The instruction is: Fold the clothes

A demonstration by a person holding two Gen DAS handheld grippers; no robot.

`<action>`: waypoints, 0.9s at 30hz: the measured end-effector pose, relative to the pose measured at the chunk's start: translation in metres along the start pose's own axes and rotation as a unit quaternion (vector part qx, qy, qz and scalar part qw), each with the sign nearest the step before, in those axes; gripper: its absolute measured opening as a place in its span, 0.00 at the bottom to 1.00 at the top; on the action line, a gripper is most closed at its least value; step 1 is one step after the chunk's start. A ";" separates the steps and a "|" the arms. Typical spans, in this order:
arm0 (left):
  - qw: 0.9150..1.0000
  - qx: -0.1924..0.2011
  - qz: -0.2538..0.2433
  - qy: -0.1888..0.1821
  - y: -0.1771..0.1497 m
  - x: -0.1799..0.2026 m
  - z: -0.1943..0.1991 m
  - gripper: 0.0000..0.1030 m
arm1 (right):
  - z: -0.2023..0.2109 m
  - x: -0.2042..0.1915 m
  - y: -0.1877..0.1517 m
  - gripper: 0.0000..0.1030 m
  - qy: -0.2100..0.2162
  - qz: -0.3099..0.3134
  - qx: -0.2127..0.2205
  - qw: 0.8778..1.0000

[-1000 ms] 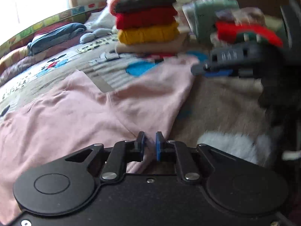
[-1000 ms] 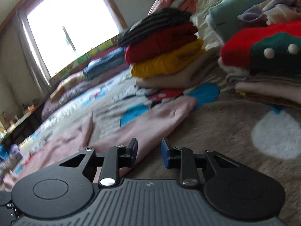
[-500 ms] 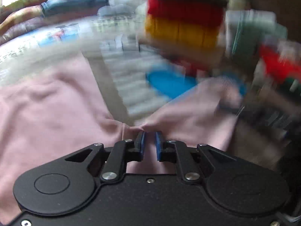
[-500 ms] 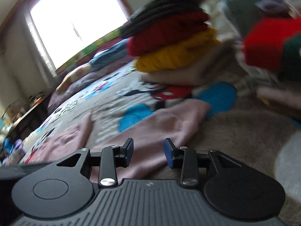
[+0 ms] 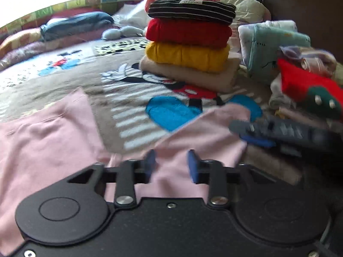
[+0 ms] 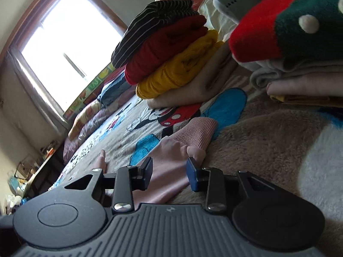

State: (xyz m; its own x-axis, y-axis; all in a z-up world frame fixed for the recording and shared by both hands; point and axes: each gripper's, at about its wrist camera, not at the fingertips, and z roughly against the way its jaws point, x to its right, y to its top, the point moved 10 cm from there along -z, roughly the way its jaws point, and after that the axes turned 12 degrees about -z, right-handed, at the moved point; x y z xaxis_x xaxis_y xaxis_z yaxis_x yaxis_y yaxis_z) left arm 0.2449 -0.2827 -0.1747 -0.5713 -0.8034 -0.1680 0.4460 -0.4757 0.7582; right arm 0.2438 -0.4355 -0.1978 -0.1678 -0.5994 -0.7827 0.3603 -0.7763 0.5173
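Two grippers over one big bed, and the bed's cartoon-print blanket (image 5: 133,90) takes up most of both views. Compared with a second ago the left wrist view has slid along, so the pink sweatshirt (image 5: 49,132) now fills the lower left and its sleeve (image 5: 205,132) runs off to the right under the fingers. The sweatshirt lies flat on the blanket, body on the left, the sleeve stretched toward the folded stack (image 5: 188,42): striped on top, then red, yellow and beige at the bottom. That stack hasn't budged, same for the messier pile with the red and green knit (image 5: 308,87) on the right. In the right wrist view the ribbed cuff (image 6: 193,132) of the sleeve sits just past the fingertips, bunched a bit more than before. The left gripper (image 5: 170,163) was pinched nearly closed a second ago and its jaws have just been opening; now there's a clear narrow-ish gap with pink fabric lying beneath it, pads not pressing anything. The right gripper (image 6: 169,171) stands about as far apart as before, jaws moderately parted with the sleeve lying between them, not squeezed. It also shows blurred in the left view at the sleeve's end (image 5: 257,137).
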 end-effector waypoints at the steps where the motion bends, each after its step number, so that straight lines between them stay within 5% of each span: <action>1: 1.000 -0.015 -0.020 -0.010 -0.011 0.009 -0.002 0.37 | 0.000 0.001 0.000 0.35 -0.001 -0.001 0.000 1.000; 5: 0.999 0.041 0.022 0.010 -0.014 -0.023 0.046 0.40 | 0.003 -0.001 0.001 0.37 -0.002 0.006 0.010 1.000; 8: 0.991 0.060 0.097 0.065 -0.039 -0.095 0.091 0.40 | 0.013 -0.005 0.004 0.45 0.006 0.015 0.033 0.999; 11: 0.970 0.066 0.202 0.117 -0.089 -0.183 0.141 0.40 | 0.023 -0.019 0.002 0.47 0.016 0.050 0.051 0.997; 15: 0.930 0.073 0.300 0.199 -0.153 -0.296 0.197 0.39 | 0.031 -0.071 -0.028 0.47 0.040 0.171 0.033 0.984; 18: 0.899 0.096 0.381 0.194 -0.182 -0.349 0.219 0.39 | 0.032 -0.125 -0.089 0.47 0.082 0.274 -0.014 0.958; 21: 0.882 0.088 0.431 0.169 -0.200 -0.377 0.223 0.39 | 0.029 -0.183 -0.171 0.46 0.133 0.363 -0.081 0.919; 25: 0.873 0.082 0.471 0.099 -0.206 -0.386 0.220 0.39 | 0.017 -0.254 -0.271 0.44 0.188 0.433 -0.156 0.868; 27: 0.879 0.061 0.470 0.060 -0.204 -0.387 0.211 0.39 | 0.011 -0.286 -0.312 0.42 0.206 0.453 -0.187 0.847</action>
State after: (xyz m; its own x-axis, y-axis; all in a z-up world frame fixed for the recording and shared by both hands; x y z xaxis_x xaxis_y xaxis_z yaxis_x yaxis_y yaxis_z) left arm 0.2291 0.2010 -0.1316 0.0885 -0.8563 0.5088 0.6001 0.4535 0.6589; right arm 0.1692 -0.0237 -0.1321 0.6397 -0.7371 -0.2177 0.4484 0.1278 0.8847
